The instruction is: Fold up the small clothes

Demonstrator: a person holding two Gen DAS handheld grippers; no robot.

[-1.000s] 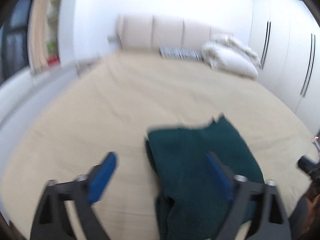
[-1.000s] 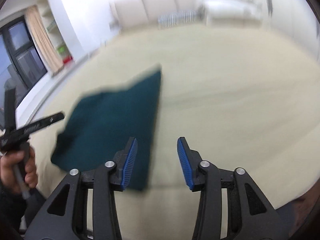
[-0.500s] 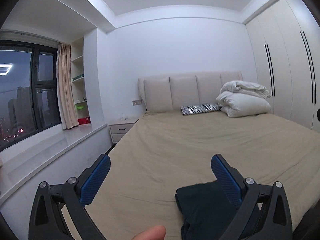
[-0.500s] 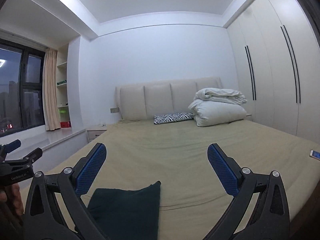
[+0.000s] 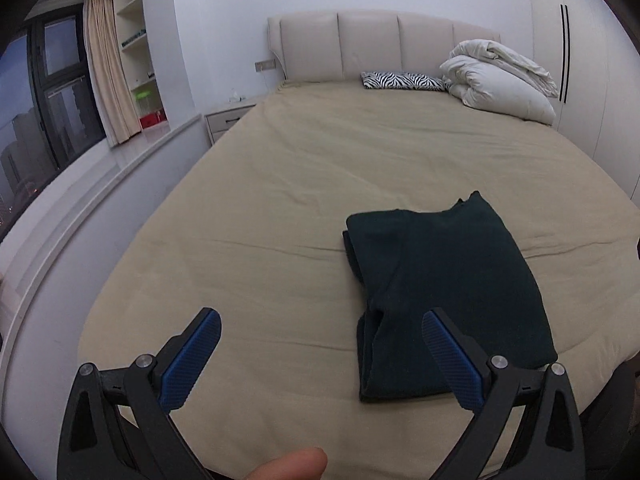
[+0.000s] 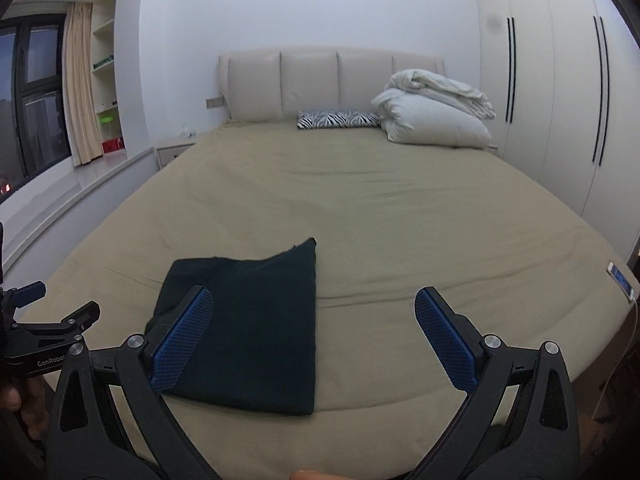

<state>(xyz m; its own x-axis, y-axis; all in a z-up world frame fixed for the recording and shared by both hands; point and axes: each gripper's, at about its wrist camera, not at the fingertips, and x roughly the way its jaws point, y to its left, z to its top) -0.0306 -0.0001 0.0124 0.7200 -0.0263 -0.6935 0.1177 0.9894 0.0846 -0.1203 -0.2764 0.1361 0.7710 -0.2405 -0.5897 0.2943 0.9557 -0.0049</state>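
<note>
Basically done: left gripper (image 5: 320,364) gapes wide, holding nothing; dark green garment (image 5: 448,296) lies folded into a neat rectangle on the bed (image 5: 280,184), lower right of the left view. Right gripper (image 6: 312,340), jaws just spread fully, empty too. Likely only tidying left.

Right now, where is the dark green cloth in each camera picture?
Left wrist view: the folded dark green cloth lies right of centre on the bed, partly behind the left gripper's right finger.
Right wrist view: the dark green cloth lies low and left of centre, partly behind the right gripper's left finger.
Shared landmark: the zebra-striped pillow by the headboard.
</note>
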